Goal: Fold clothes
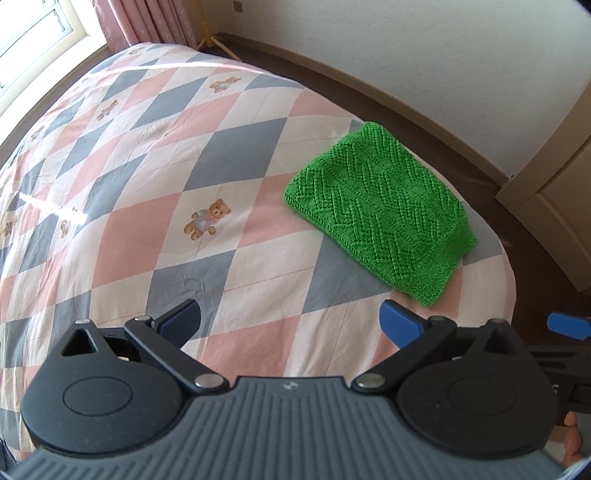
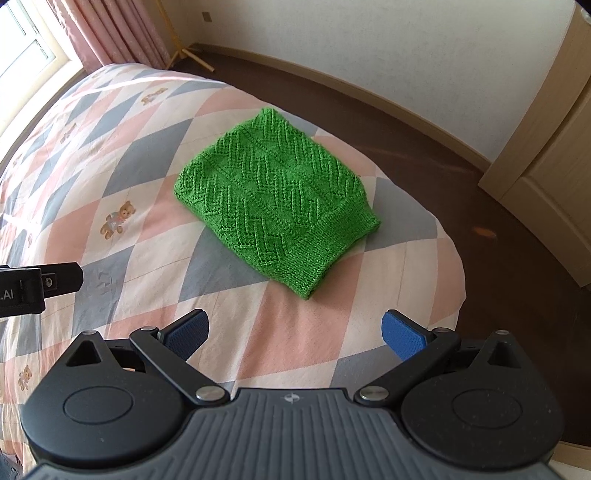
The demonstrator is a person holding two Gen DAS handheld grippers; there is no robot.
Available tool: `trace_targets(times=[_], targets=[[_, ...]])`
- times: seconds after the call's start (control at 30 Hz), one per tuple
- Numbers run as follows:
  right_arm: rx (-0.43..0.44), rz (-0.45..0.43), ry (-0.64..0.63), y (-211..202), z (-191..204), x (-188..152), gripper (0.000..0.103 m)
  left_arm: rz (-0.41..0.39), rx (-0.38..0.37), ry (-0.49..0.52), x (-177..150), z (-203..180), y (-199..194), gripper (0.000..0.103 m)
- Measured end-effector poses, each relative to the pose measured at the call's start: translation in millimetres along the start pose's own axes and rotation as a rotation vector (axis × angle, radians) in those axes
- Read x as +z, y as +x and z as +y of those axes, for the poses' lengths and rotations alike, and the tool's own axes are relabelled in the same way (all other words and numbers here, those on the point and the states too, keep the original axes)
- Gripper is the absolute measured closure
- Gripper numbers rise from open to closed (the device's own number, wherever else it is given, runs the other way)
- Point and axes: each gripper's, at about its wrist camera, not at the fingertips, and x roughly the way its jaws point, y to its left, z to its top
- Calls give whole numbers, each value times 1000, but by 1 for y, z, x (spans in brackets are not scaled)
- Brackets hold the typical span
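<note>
A green knitted sweater [image 1: 380,214] lies folded into a compact rectangle on the bed, near its right corner; in the right wrist view the sweater [image 2: 277,199] sits straight ahead. My left gripper [image 1: 291,325] hovers open above the quilt, to the left of and short of the sweater, holding nothing. My right gripper [image 2: 295,334] is also open and empty, a little short of the sweater's ribbed hem. A blue fingertip of the right gripper [image 1: 567,325] shows at the left view's right edge.
The bed carries a pink, grey and white diamond quilt [image 1: 155,177] with teddy bears. Dark wooden floor [image 2: 498,236] runs round the bed's right side. A beige door [image 2: 554,177] stands at right, pink curtains [image 2: 110,33] and a window at back left.
</note>
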Motion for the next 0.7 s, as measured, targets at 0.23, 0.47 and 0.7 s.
trace_targets(times=[0.23,0.47,0.7], targets=[[-9,4,6,1,-2,1,0,7,-17,-1,1,-1,3,1],[-17,-11,23,-6,-5,-3,0,-18,-28,22,-2,-4,-6,1],[-33,-35,40,-22,-3,-19,0,-92,-62,43,-13,-4,-25,1]])
